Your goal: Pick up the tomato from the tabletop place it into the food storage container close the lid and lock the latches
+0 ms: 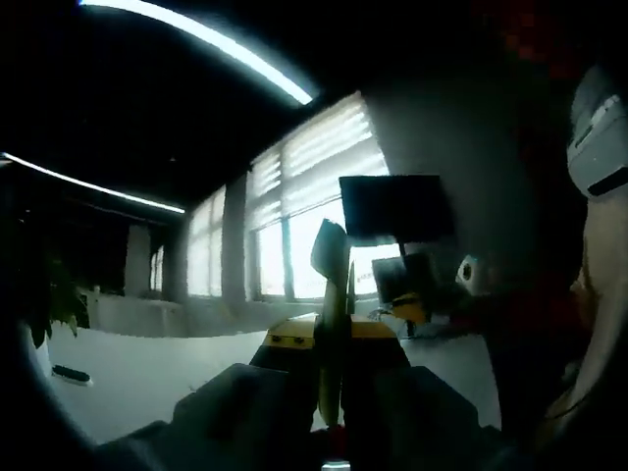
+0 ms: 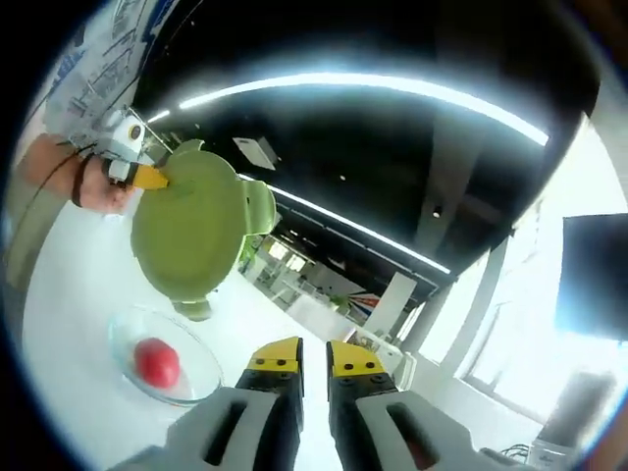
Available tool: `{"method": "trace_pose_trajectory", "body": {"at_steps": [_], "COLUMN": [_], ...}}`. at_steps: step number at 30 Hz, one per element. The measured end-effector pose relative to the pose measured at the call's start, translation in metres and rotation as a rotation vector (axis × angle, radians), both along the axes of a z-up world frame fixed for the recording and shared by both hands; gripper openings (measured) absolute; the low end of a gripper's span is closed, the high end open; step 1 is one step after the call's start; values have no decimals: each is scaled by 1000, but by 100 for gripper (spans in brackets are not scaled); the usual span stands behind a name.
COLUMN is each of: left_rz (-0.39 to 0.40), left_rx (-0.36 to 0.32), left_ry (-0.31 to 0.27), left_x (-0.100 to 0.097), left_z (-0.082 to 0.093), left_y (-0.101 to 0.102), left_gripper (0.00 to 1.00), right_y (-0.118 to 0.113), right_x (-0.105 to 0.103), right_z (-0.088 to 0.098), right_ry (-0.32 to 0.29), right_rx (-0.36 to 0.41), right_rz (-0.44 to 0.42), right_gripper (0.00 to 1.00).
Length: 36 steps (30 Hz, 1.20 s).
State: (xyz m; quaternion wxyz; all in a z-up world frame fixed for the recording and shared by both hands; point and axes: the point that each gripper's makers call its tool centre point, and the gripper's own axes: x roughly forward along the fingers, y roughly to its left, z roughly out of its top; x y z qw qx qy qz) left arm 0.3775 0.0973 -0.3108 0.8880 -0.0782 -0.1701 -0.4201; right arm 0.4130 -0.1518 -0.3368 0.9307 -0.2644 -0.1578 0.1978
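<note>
In the right gripper view a red tomato point(image 2: 157, 362) lies inside a round clear glass container point(image 2: 204, 381) on the white tabletop point(image 2: 69, 294). Above it hangs a round green lid point(image 2: 191, 231) with latch flaps, tilted and clear of the container. A hand holds my left gripper point(image 2: 145, 177), whose yellow tip is shut on the lid's rim. In the left gripper view that lid point(image 1: 330, 265) appears edge-on between the jaws of the left gripper point(image 1: 334, 339). My right gripper point(image 2: 314, 361) is low in its view, to the right of the container, jaws together and holding nothing.
The white tabletop point(image 1: 147, 368) carries a small dark object point(image 1: 72, 374) at its left. Bright windows point(image 1: 314, 186) and a dark monitor point(image 1: 392, 206) stand behind. A person's body point(image 1: 549, 294) is close on the right of the left gripper view.
</note>
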Motion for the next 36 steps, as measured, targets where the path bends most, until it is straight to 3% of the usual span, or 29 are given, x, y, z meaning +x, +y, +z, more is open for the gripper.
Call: {"method": "trace_pose_trajectory", "body": {"at_steps": [10, 15, 19, 24, 28, 32, 35, 36], "left_rz": [-82, -132, -138, -130, -113, -90, -72, -62], "left_rx": [-305, -534, -617, -654, -702, -743, -763, -757], "left_ry": [295, 517, 605, 672, 769, 898, 955, 968], "left_x": [25, 41, 43, 45, 51, 55, 56, 65], "left_z": [-20, -40, -54, -71, -90, -116, -130, -143], "left_y": [-1, 2, -1, -7, -9, -14, -16, -14], "left_gripper": [0, 0, 0, 0, 0, 0, 0, 0], "right_y": [-8, -8, -10, -13, -14, -13, -12, -12], "right_x": [-3, -5, -6, -6, -5, -6, -6, -6], "right_z": [-5, -7, -7, -8, -9, -11, -12, -12], "right_ry": [15, 18, 20, 21, 24, 28, 31, 32], "right_rx": [8, 1, -1, 0, 2, 2, 6, 8], "right_rz": [-34, -48, -56, -65, -67, -66, -59, -57], "right_gripper": [5, 5, 5, 5, 5, 5, 5, 5]}}
